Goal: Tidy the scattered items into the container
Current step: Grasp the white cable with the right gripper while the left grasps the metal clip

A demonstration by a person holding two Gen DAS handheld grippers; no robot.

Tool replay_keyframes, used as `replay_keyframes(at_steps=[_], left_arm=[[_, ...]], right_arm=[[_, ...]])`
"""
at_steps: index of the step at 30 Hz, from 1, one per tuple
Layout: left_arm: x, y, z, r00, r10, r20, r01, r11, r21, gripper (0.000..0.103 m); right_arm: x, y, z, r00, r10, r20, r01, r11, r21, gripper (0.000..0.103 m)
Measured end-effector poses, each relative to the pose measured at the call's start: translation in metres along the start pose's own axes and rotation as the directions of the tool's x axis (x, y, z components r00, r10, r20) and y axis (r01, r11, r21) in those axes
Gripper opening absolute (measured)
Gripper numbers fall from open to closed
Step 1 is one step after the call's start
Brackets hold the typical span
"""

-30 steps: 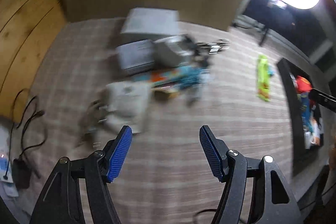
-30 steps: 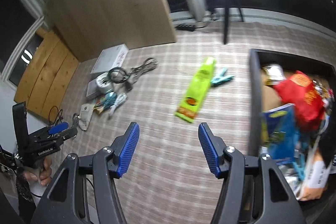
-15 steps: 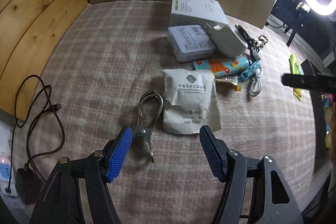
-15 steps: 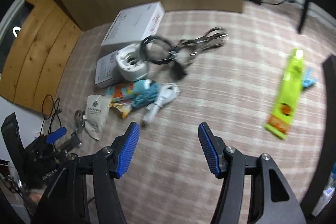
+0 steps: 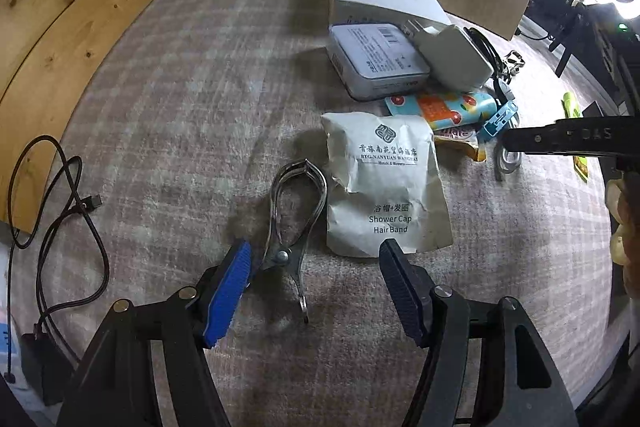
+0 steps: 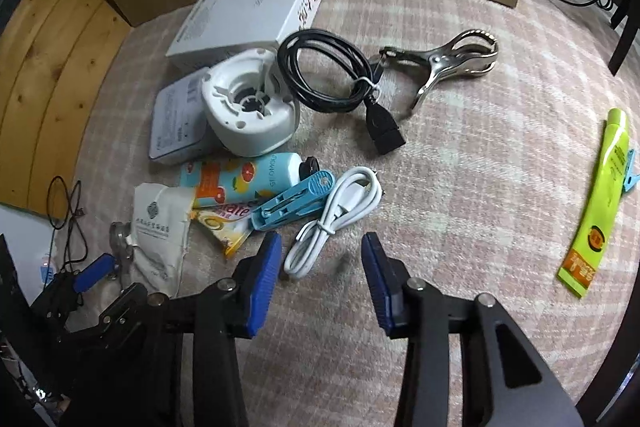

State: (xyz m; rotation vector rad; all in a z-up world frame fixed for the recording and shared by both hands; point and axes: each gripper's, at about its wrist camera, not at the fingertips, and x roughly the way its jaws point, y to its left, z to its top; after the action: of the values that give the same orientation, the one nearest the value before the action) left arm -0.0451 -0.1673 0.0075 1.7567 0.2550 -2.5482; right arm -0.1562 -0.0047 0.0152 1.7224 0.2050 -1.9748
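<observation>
My left gripper (image 5: 314, 291) is open and empty, low over the checked cloth; a metal clip (image 5: 294, 211) lies between its fingers, with a white shower-cap packet (image 5: 386, 187) just right of it. My right gripper (image 6: 320, 281) is open and empty, with the coiled white cable (image 6: 340, 211) at its fingertips and a blue peg (image 6: 294, 205) to the cable's left. The left gripper also shows in the right wrist view (image 6: 92, 273). The container is out of both views.
A pile lies beyond: white box (image 6: 256, 3), grey tin (image 5: 376, 61), white round device (image 6: 250, 107), black cable (image 6: 328, 71), second metal clip (image 6: 448, 59), printed tube (image 6: 240, 179). A green tube (image 6: 600, 203) lies far right. A black cord (image 5: 64, 211) trails left.
Both grippers have swung left from the container side and moved down close over the scattered pile. The left one now straddles the metal clip; the right one has reached the white cable.
</observation>
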Motion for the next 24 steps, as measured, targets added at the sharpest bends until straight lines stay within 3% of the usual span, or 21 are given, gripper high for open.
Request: replay_keyframes(at_steps=[4, 7, 9, 11, 24], left_arm=[[0.003, -0.001, -0.001, 1.000, 0.013, -0.007, -0.013, 1.000, 0.012, 0.058], [0.005, 0.002, -0.002, 1.000, 0.019, -0.008, -0.019, 1.000, 0.007, 0.047], [0.003, 0.007, -0.003, 1.000, 0.016, 0.002, -0.016, 1.000, -0.005, 0.039], [0.001, 0.012, -0.005, 1.000, 0.027, 0.008, -0.027, 1.000, -0.012, 0.024], [-0.024, 0.029, -0.029, 1.000, -0.023, 0.014, 0.024, 0.994, -0.110, 0.019]], right_arm=[[0.006, 0.003, 0.003, 1.000, -0.015, 0.012, 0.015, 1.000, 0.010, 0.035], [0.006, 0.007, 0.002, 0.998, -0.059, 0.024, 0.059, 0.998, -0.023, 0.026], [0.004, 0.003, -0.001, 0.999, -0.043, 0.019, 0.043, 0.999, -0.020, 0.018], [0.002, -0.003, -0.006, 1.000, -0.024, 0.013, 0.025, 1.000, -0.012, 0.018], [-0.031, -0.040, -0.072, 0.999, 0.013, 0.033, -0.014, 1.000, 0.003, 0.015]])
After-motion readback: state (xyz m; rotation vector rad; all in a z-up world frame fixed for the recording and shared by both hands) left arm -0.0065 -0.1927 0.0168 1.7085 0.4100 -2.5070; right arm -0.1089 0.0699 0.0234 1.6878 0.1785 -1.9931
